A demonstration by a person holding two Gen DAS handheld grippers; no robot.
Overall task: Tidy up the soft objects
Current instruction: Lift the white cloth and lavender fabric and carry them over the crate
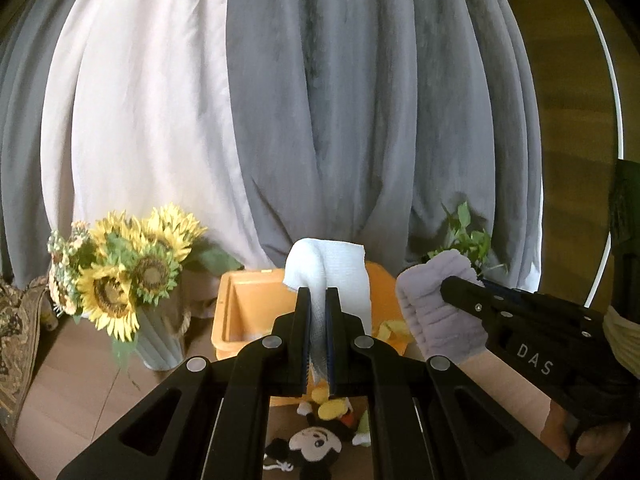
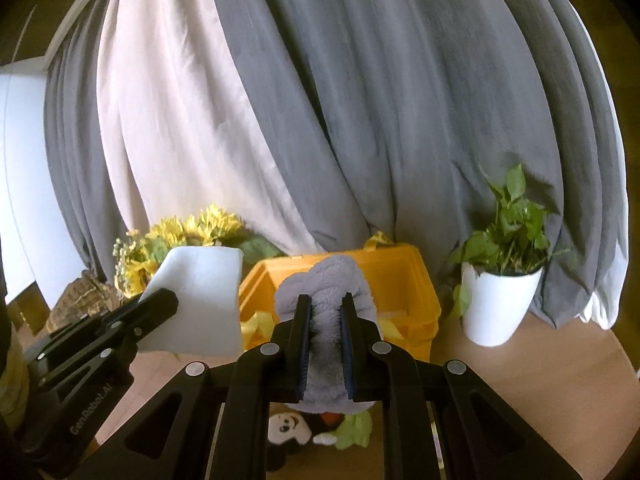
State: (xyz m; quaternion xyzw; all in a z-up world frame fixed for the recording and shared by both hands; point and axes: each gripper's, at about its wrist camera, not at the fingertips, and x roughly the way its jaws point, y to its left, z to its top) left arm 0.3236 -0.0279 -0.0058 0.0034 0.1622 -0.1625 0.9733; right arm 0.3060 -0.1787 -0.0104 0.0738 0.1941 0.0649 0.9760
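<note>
- The left gripper (image 1: 318, 332) is closed almost fully on a white cloth (image 1: 328, 268); the thin fabric is pinched between the fingers, and its free end folds over above the fingertips.
- The right gripper (image 2: 326, 344) is closed partway on a lavender plush towel (image 2: 326, 280). The jaws stand wider apart here because the thick pile fills the gap.
- Both items are held clear of the floor, side by side, just in front of the yellow bin (image 2: 416, 280). This position probably prepares for release into the bin.
- The bin sits directly ahead of both grippers, open at the top. Yellow fabric (image 2: 256, 326) already lies inside it.
- A mouse plush toy (image 1: 316, 444) and a green cloth (image 2: 354, 432) lie on the floor below the grippers, nearer than the bin. These likely remain to be sorted.
- A sunflower vase (image 1: 160, 340) stands ahead to the left; a potted plant (image 2: 500, 304) stands ahead to the right. Both flank the bin and should be kept clear.
</note>
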